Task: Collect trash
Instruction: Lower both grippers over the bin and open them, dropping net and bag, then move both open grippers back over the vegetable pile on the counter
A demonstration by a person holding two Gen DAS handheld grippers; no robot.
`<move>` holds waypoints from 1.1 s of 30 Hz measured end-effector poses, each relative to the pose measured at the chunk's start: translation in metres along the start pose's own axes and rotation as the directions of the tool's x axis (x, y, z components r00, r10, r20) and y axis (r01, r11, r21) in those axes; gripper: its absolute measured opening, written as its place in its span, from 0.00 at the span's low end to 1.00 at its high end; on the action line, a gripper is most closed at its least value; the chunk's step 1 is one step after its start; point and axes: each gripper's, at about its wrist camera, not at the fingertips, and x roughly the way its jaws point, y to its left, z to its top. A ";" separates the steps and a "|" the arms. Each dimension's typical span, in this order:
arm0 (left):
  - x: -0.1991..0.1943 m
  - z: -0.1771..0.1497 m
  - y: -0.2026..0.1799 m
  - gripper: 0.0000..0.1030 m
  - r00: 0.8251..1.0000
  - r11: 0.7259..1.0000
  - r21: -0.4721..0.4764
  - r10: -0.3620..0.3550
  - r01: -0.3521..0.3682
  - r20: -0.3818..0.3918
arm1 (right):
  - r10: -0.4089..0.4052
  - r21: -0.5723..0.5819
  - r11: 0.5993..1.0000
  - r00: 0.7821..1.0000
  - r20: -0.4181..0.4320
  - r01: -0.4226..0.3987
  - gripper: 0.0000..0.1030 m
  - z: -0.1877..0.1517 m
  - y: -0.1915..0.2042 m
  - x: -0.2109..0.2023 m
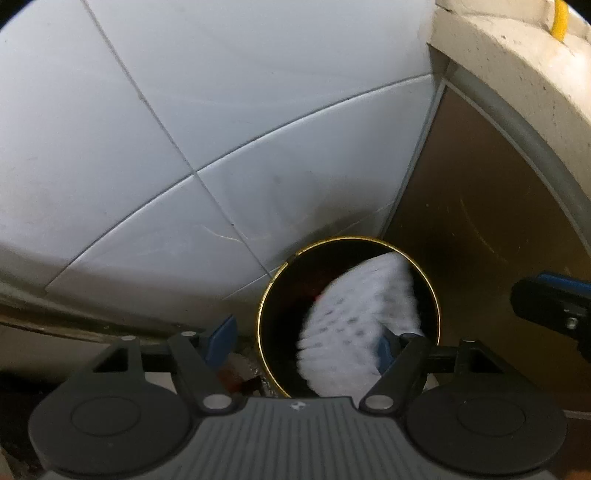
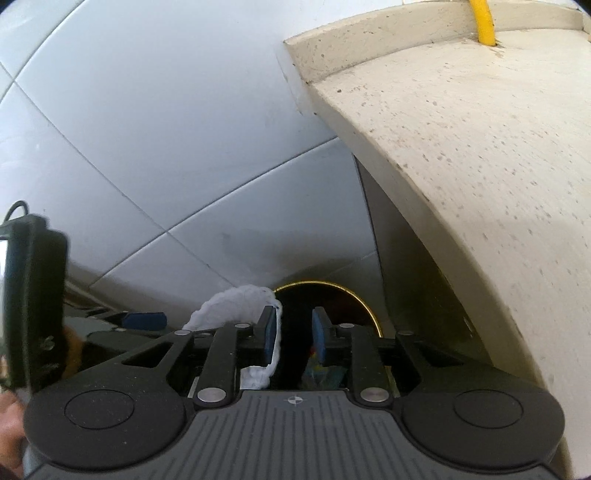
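A round black bin (image 1: 280, 317) with a thin gold rim stands on the tiles, straight below my left gripper (image 1: 304, 338). Its blue pads stand wide apart and press on nothing. A white paper towel (image 1: 354, 314), blurred, hangs in the bin's mouth against the right-hand finger (image 1: 386, 347). In the right wrist view the bin (image 2: 321, 283) lies just ahead of my right gripper (image 2: 295, 332), whose pads show a dark gap between them. The white paper towel (image 2: 236, 306) bulges beside and along its left finger (image 2: 269, 332). Something colourful (image 2: 317, 369) lies low between the fingers.
White tiles (image 1: 184, 129) fill the left and middle. A pale speckled stone counter edge (image 2: 461, 166) overhangs on the right, with a brown cabinet panel (image 1: 461, 203) below it. A yellow rod (image 2: 484, 22) rises from the counter. The other gripper (image 1: 554, 306) is close on the right.
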 end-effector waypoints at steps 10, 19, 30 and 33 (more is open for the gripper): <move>0.007 0.001 0.005 0.70 0.992 0.992 -0.062 -0.116 0.112 -0.059 | -0.011 0.010 1.000 0.999 0.044 0.010 0.32 -0.001 0.000 -0.027; -0.014 0.001 -0.005 0.70 0.989 0.990 0.007 -0.143 0.143 0.036 | -0.051 0.018 0.999 0.994 0.099 0.049 0.38 -0.014 -0.008 -0.071; -0.053 -0.008 -0.026 0.70 0.968 0.982 0.136 -0.154 0.129 0.200 | -0.266 0.027 0.963 0.938 0.221 0.267 0.51 -0.025 -0.037 -0.146; -0.075 -0.013 -0.034 0.70 0.945 0.977 0.170 -0.174 0.130 0.277 | -0.314 0.034 0.948 0.910 0.272 0.317 0.56 -0.027 -0.042 -0.167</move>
